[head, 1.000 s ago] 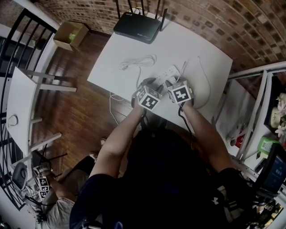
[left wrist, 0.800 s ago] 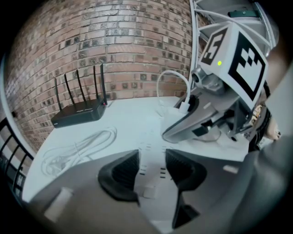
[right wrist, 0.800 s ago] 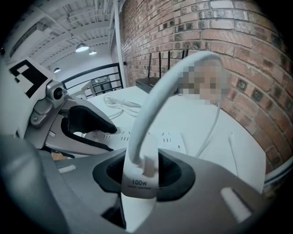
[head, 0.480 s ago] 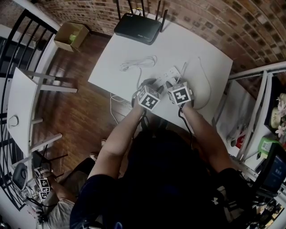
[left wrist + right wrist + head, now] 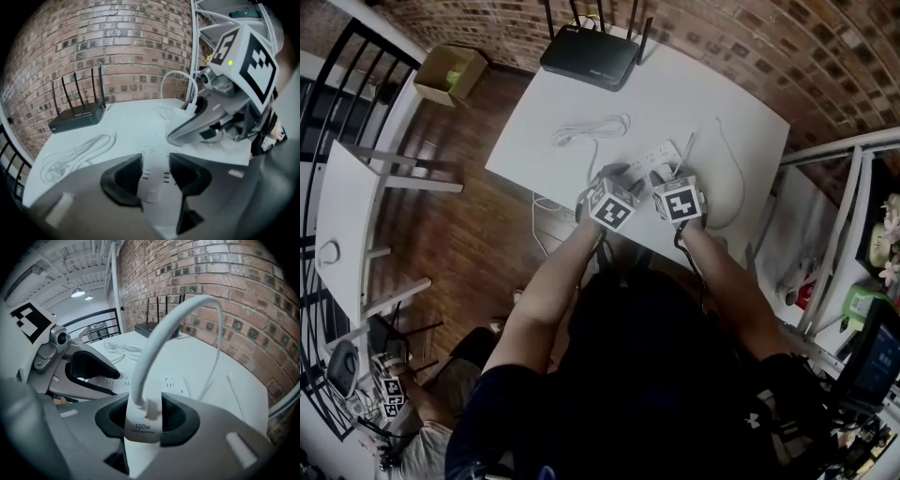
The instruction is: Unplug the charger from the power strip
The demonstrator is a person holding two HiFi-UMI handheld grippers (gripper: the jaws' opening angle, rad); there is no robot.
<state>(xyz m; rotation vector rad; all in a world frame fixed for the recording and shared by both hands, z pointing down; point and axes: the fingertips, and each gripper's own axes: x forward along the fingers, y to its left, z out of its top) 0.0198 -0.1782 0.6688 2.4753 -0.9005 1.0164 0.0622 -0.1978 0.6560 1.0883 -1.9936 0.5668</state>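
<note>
A white power strip (image 5: 157,152) lies on the white table (image 5: 712,103). My left gripper (image 5: 156,172) is shut on its near end, one black pad on each long side. In the right gripper view my right gripper (image 5: 146,416) is shut on the white charger (image 5: 140,437), which stands between the pads. The charger's white cable (image 5: 154,343) arches up and away from it. The strip (image 5: 177,383) shows just beyond that grip. In the head view both grippers, left (image 5: 621,180) and right (image 5: 666,180), sit side by side over the strip (image 5: 659,153) and hide the charger.
A black router (image 5: 589,58) with antennas stands at the table's far edge by the brick wall. A coiled white cable (image 5: 589,131) lies left of the strip, and a thin white cable (image 5: 728,173) lies to its right. White shelving (image 5: 834,216) stands to the right, and a cardboard box (image 5: 450,73) sits on the floor.
</note>
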